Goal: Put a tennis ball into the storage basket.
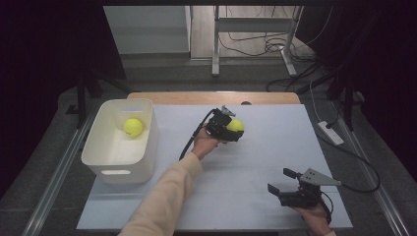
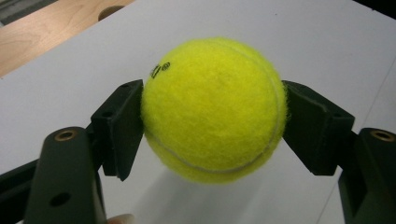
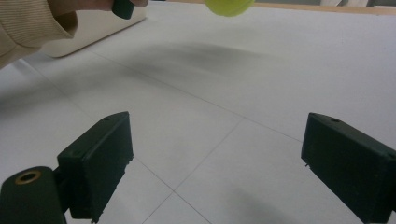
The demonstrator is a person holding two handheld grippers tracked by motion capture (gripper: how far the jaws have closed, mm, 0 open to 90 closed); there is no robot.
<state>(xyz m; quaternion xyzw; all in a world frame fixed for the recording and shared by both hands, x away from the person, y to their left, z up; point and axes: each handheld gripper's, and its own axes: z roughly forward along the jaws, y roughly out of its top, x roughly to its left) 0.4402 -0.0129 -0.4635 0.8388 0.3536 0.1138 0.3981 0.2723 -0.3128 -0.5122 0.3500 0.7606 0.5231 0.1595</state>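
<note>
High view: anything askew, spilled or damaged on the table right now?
Nothing stands out. The white bin sits upright at the table's left with one tennis ball inside. The left gripper squarely clamps a second ball, intact, above the white table. The right gripper is open, holding nothing.

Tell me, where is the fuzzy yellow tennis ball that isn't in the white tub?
In the high view, that fuzzy yellow tennis ball sits clamped in the left gripper near mid-table, right of the white plastic tub.

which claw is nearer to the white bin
Left. The left claw, shut on a tennis ball, is held above mid-table, just right of the white bin. The right claw sits open at the table's near right corner, much farther away.
</note>
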